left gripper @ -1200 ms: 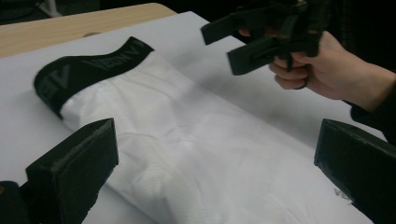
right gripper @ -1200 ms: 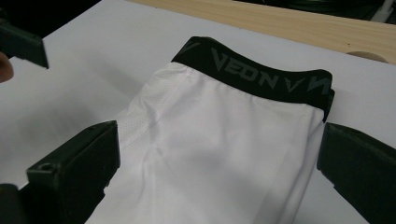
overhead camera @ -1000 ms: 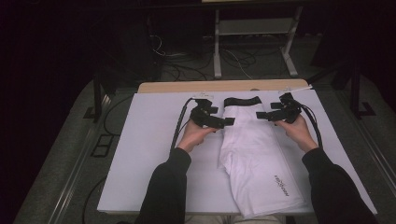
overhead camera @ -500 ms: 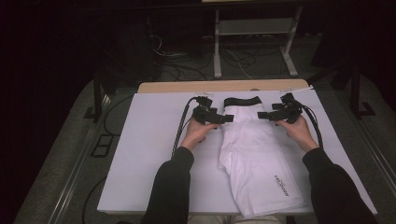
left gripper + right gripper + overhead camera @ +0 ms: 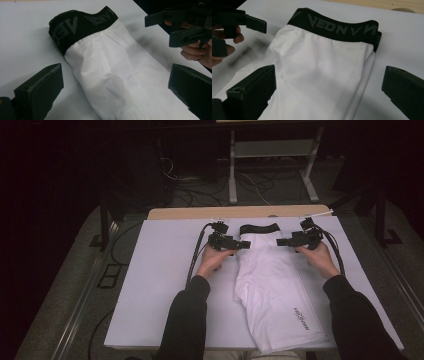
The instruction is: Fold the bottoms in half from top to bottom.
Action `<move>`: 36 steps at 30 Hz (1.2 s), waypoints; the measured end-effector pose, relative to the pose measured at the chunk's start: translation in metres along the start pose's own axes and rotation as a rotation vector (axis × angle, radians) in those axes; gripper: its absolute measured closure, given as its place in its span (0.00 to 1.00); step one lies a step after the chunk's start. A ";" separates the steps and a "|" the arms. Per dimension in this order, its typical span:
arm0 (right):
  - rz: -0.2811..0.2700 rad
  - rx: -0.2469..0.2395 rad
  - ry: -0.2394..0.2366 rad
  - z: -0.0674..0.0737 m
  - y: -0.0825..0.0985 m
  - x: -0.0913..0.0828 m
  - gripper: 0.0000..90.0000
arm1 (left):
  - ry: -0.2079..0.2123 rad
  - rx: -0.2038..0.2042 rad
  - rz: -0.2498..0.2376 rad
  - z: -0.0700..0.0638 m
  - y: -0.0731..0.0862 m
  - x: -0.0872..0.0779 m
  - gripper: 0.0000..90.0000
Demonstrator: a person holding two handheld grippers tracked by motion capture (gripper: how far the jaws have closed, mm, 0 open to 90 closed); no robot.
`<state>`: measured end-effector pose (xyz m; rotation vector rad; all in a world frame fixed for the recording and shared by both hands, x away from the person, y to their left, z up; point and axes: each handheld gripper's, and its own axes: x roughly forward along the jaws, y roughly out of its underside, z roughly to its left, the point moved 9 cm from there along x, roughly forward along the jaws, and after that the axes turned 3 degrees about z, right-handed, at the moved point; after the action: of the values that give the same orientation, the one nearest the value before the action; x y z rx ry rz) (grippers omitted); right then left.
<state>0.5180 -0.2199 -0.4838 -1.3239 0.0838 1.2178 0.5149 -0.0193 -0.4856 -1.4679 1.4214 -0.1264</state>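
White shorts [image 5: 272, 280] with a black lettered waistband [image 5: 258, 228] lie folded lengthwise on the white table cover [image 5: 160, 285], waistband at the far end. My left gripper [image 5: 245, 244] hovers at the garment's left edge just below the waistband, jaws wide open over the white fabric [image 5: 107, 75]. My right gripper [image 5: 280, 241] faces it from the right edge, also open, with the waistband [image 5: 337, 26] ahead of it. Each gripper view shows the other gripper: the right gripper [image 5: 180, 27] and the left gripper [image 5: 244, 22]. Neither holds cloth.
A wooden table edge [image 5: 200, 213] runs along the far side of the cover. Behind it stands a metal frame [image 5: 270, 155] with loose cables on the floor. Black cables [image 5: 195, 255] trail from the left gripper across the cover.
Both hands have edged slightly farther up the table toward the waistband. The shorts lie as before.
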 end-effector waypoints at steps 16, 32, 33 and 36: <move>0.110 0.047 -0.011 -0.019 0.000 0.016 0.15 | 0.011 -0.063 0.010 0.015 0.005 0.010 0.07; 0.160 0.085 -0.011 -0.029 0.004 0.023 0.40 | 0.021 -0.077 0.009 0.020 0.007 0.012 0.31; 0.160 0.087 -0.012 -0.029 0.004 0.024 0.41 | 0.021 -0.079 0.009 0.020 0.007 0.012 0.32; 0.161 0.098 -0.015 -0.030 0.005 0.025 0.45 | 0.019 -0.082 0.013 0.021 0.008 0.012 0.38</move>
<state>0.5423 -0.2287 -0.5135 -1.2413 0.2401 1.3419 0.5275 -0.0147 -0.5078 -1.5275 1.4666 -0.0745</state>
